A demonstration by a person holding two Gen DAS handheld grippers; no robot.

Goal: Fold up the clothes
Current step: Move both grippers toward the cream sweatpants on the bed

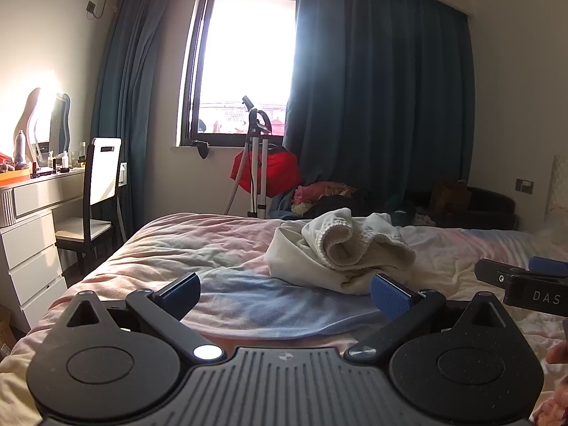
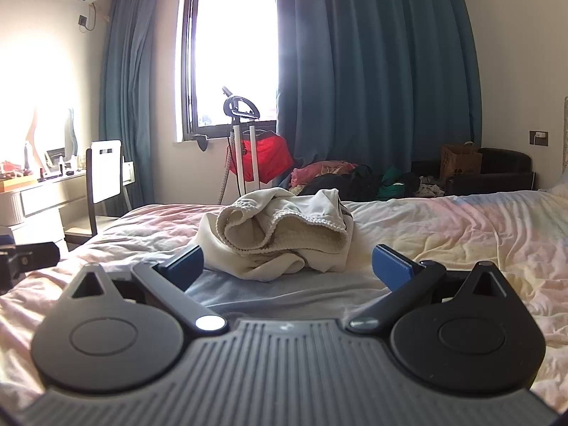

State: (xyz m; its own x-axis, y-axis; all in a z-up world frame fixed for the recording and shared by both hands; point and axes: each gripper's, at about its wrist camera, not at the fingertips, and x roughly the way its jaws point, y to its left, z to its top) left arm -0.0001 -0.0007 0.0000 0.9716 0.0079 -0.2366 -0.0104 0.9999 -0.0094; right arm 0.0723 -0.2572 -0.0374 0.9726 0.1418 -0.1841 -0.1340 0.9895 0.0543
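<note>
A crumpled cream garment (image 1: pixel 337 248) with a knitted ribbed hem lies in a heap on the bed, seen too in the right wrist view as the cream garment (image 2: pixel 277 238). My left gripper (image 1: pixel 289 293) hovers just short of it, jaws wide open, nothing between its blue pads. My right gripper (image 2: pixel 289 262) is open as well, a little in front of the heap, empty. In the left wrist view the right gripper (image 1: pixel 525 280) shows at the right edge. The left gripper's finger (image 2: pixel 28 255) pokes in at the left edge of the right wrist view.
The bed (image 1: pixel 177 248) carries a wrinkled pastel quilt. Left of it stand a white dresser (image 1: pixel 32 230) with a mirror and a chair (image 1: pixel 99 198). Behind the bed are a garment steamer (image 1: pixel 257 163), a red bag, a clothes pile (image 1: pixel 326 195) and dark curtains.
</note>
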